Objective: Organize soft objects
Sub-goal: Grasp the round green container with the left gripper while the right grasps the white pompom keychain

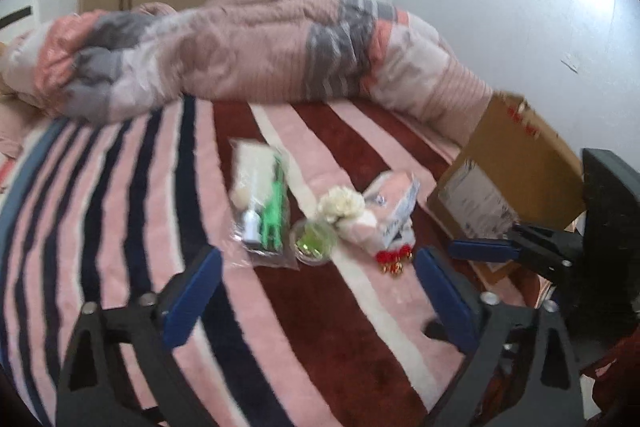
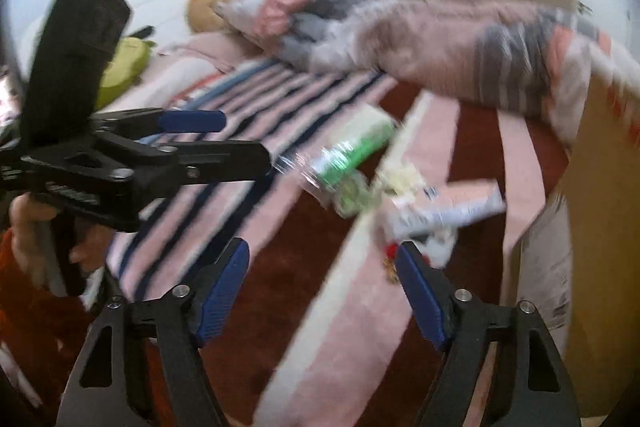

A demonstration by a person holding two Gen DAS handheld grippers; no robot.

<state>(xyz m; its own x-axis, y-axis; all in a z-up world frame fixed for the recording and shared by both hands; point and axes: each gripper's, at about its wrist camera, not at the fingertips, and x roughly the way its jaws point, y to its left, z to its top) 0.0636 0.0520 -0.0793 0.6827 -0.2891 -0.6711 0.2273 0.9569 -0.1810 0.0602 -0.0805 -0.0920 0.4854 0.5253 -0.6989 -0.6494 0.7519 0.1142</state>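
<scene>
Both views look across a bed (image 1: 120, 195) covered by a striped blanket in pink, navy, dark red and white. The left gripper (image 1: 320, 291) hangs over the blanket with its blue-padded jaws wide apart and nothing between them. The right gripper (image 2: 324, 291) is likewise spread wide and empty above the dark red stripe; in the left wrist view it shows only partly, at the right edge (image 1: 496, 251), its body cut off by the frame.

A small cluster of things lies mid-bed, just ahead of both grippers: a clear plastic packet (image 1: 262, 203) with white and green contents, a round clear tub (image 1: 314, 241) with something green inside, a cream cloth flower (image 1: 340, 205), a pink wrapped pack (image 1: 390, 211), and a red trinket with gold bits (image 1: 394, 255) nearest the grippers. They touch or overlap one another. The right wrist view is badly motion-blurred, so these are smeared there and hard to separate.

A rumpled quilt (image 1: 240, 55) lies across the far end of the bed. A cardboard box (image 1: 516, 163) stands at the bed's right edge, partly hidden behind the right gripper.
</scene>
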